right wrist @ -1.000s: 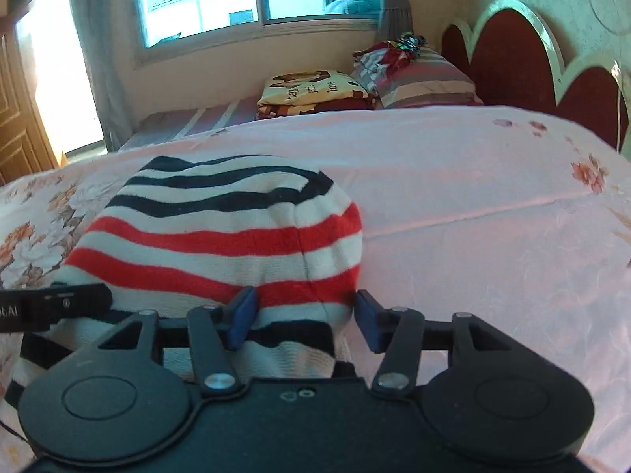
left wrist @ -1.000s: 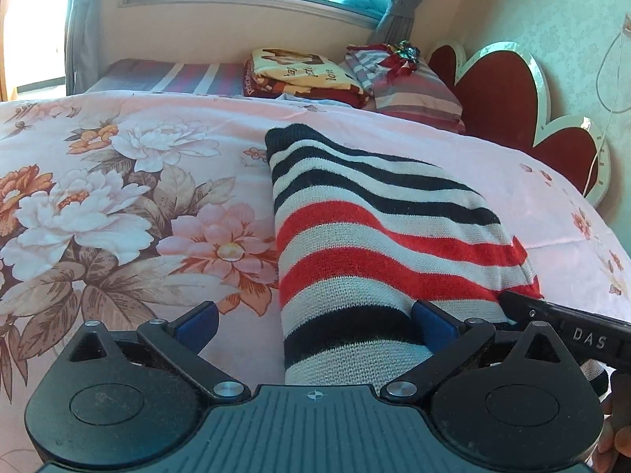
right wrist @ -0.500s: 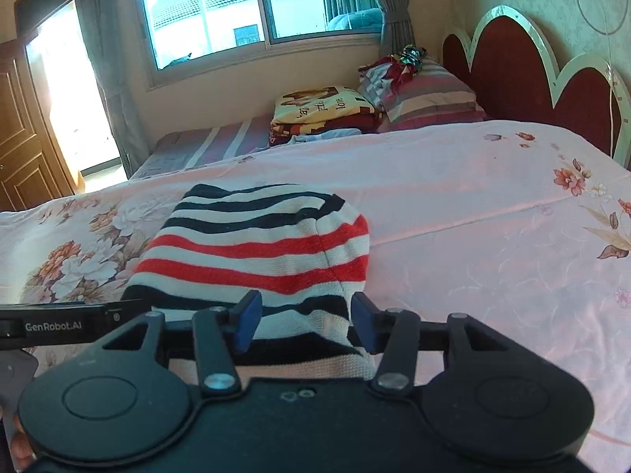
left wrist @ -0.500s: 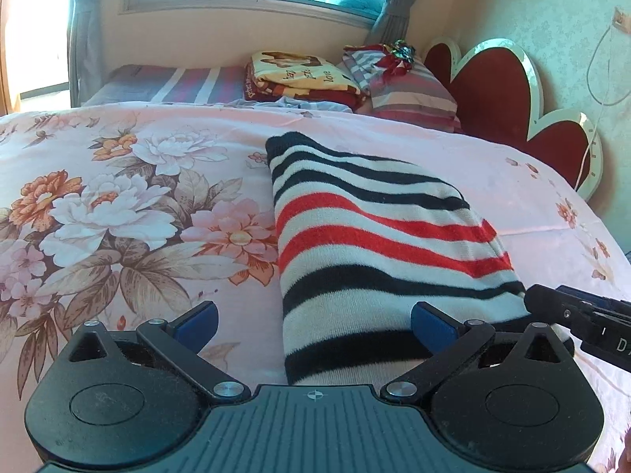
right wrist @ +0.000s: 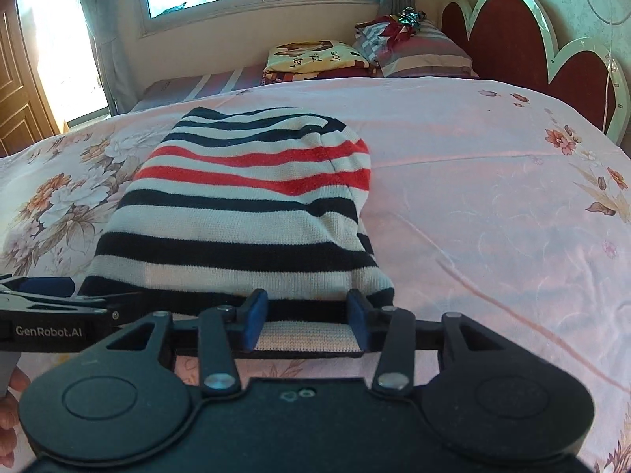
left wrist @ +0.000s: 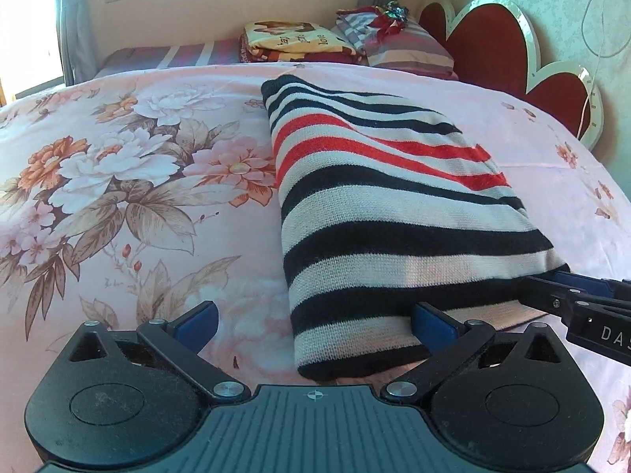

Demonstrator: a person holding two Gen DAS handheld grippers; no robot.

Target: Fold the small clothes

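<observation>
One striped sweater (left wrist: 386, 213) lies folded on the bed (left wrist: 118, 236), mid-frame in both views. Two grippers sit at its near edge. The left gripper (left wrist: 315, 321) is spread wide, its right finger touching the knit. The right gripper (right wrist: 307, 321) has just been closing with the hem between its pads; actual contact is unclear. Two pillows (right wrist: 418, 53) lie upper right, partly hidden.

Open bedspread (right wrist: 493, 197) right of the striped sweater (right wrist: 244, 205); pillows (right wrist: 418, 51) well beyond.
</observation>
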